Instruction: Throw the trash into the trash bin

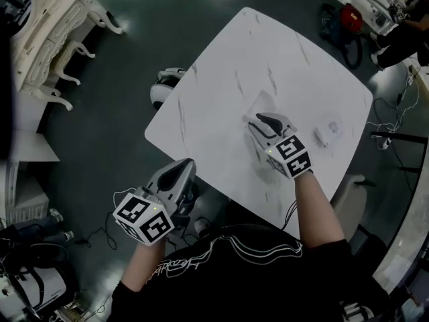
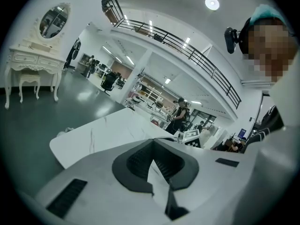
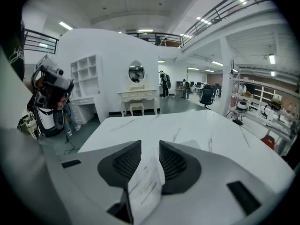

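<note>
Close right tool (image 1: 269,121), part open around loose printed paper slip (image 3: 145,182) above tabletop (image 1: 221,66), before carrying to bin. Keep left tool (image 1: 179,174) pinched on pale slip (image 2: 157,182), off tabletop edge.

**Two grippers out front, one parted, one clamped**

The person's right forearm (image 1: 314,206) stretches forward. It carries the right gripper (image 1: 269,121) tilted downward, marker cube (image 1: 293,155) toward the body. Its fingers (image 3: 174,162) stand apart, with a printed slip (image 3: 146,182) in the gap between them. The left forearm (image 1: 143,263) is drawn in closer. The left gripper (image 1: 182,172) points forward and slightly right, and its fingers (image 2: 136,165) meet at the tips on a plain white slip (image 2: 158,182).
</note>
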